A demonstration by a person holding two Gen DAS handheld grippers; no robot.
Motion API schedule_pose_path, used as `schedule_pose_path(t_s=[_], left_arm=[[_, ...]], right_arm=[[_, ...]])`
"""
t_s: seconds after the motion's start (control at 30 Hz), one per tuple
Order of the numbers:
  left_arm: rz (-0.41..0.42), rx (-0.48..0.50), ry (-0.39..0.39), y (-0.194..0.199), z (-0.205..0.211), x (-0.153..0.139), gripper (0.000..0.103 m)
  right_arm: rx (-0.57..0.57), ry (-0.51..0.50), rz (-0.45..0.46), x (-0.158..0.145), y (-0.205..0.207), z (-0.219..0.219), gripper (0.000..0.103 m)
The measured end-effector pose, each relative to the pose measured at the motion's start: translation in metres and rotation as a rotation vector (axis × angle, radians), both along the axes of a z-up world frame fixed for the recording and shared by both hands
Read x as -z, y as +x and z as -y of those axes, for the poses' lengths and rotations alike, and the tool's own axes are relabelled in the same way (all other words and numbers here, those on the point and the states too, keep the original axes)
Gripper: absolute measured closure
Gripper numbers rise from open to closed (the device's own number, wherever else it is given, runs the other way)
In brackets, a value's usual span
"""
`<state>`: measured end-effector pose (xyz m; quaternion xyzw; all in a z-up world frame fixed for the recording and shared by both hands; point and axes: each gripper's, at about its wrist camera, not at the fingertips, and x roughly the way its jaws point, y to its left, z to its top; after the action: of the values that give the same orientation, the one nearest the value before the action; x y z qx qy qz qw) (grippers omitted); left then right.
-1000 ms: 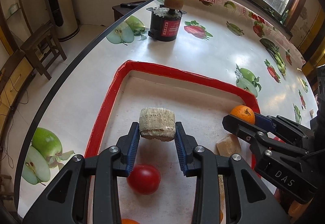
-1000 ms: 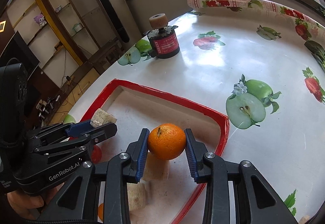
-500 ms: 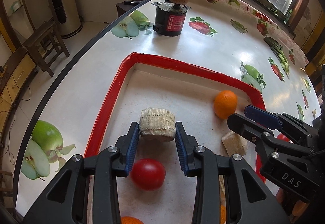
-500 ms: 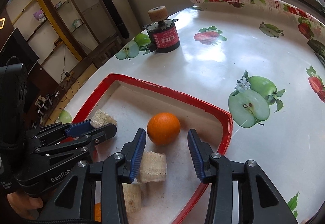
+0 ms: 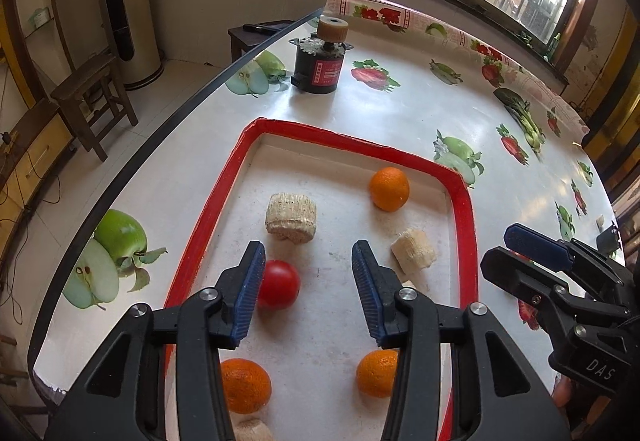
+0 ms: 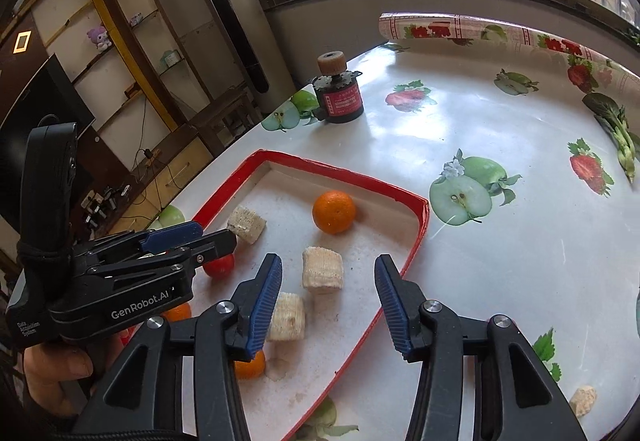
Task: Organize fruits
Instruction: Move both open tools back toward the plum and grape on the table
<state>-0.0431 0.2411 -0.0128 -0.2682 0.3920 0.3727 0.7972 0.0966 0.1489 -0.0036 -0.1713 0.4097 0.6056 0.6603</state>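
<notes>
A red-rimmed tray [image 5: 464, 201] [image 6: 420, 225] lies on the fruit-print table. In it lie a beige corn-like chunk [image 5: 291, 216] [image 6: 246, 224], an orange [image 5: 389, 188] [image 6: 334, 211], a red tomato [image 5: 280, 284] [image 6: 220, 266], another chunk [image 5: 413, 250] [image 6: 322, 268], a third chunk [image 6: 286, 316] and two more oranges [image 5: 245, 385] [image 5: 376, 373]. My left gripper [image 5: 308, 293] is open and empty, just behind the first chunk. My right gripper [image 6: 328, 301] is open and empty above the tray's near right side.
A black motor with a red label and a tan wheel [image 5: 322, 59] [image 6: 340, 93] stands at the table's far side. A loose chunk [image 6: 582, 401] lies on the table right of the tray. The table edge [image 5: 160, 129] runs along the left; a stool [image 5: 92, 97] stands beyond.
My left gripper let go of the beige chunk, which now rests in the tray, and drew back. My right gripper, open since releasing the orange, also pulled back and up.
</notes>
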Motion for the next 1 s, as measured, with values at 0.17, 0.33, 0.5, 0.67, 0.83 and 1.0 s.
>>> schedule_pose_path(t_s=[0.17, 0.33, 0.5, 0.67, 0.83, 1.0], left_arm=[[0.019, 0.022, -0.001, 0.000, 0.017, -0.006, 0.060], [0.032, 0.049, -0.002, 0.003, 0.035, -0.012, 0.060], [0.046, 0.070, -0.001, 0.006, 0.051, -0.018, 0.060], [0.059, 0.104, -0.005, 0.012, 0.070, -0.022, 0.060], [0.068, 0.153, -0.007, 0.026, 0.091, -0.024, 0.052], [0.065, 0.208, -0.011, 0.045, 0.110, -0.024, 0.052]], right_arm=[[0.018, 0.024, 0.002, -0.011, 0.002, 0.032, 0.051], [0.043, 0.026, 0.003, -0.014, 0.008, 0.061, 0.051], [0.077, 0.023, 0.003, -0.013, 0.016, 0.088, 0.051], [0.115, 0.015, 0.002, -0.011, 0.026, 0.114, 0.051], [0.160, 0.003, 0.000, -0.006, 0.039, 0.141, 0.051], [0.208, -0.008, -0.002, 0.000, 0.052, 0.169, 0.050]])
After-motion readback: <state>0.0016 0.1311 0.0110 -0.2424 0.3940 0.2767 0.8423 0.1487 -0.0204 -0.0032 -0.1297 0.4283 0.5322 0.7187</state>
